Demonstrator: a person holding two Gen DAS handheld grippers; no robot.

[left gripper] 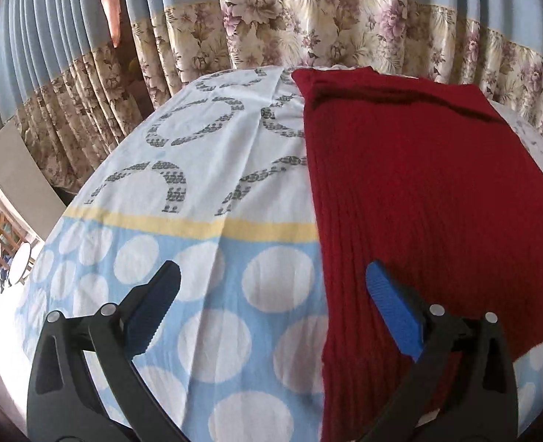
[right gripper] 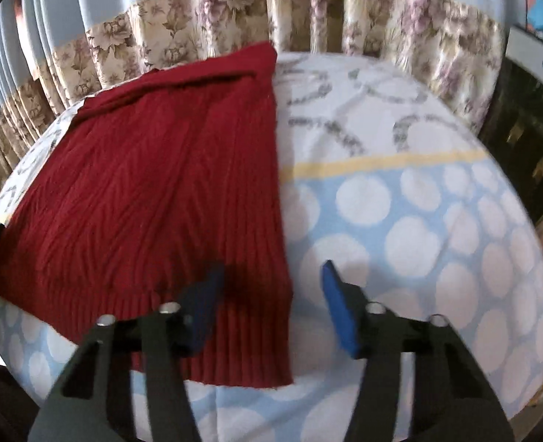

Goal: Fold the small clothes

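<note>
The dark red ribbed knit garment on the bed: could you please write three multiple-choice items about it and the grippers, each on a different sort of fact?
1. Where does the dark red ribbed knit garment lie?
A on the patterned bedsheet
B on the floral curtain
C on the floor

2. What colour are the gripper pads?
A green
B blue
C yellow

3. How is the left gripper?
A shut on cloth
B open
C hidden

Answers: 1 A, sheet shows around it; 2 B, both views show blue; 3 B, its fingers stand apart, gripping nothing.

Left gripper (left gripper: 273,287): black plastic linkage arms with triangular cutouts, silver round rivets at the joints, ribbed blue pads (left gripper: 391,309) at 5 o'clock; right gripper (right gripper: 271,294) same build, blue pads, silver rivets
</note>
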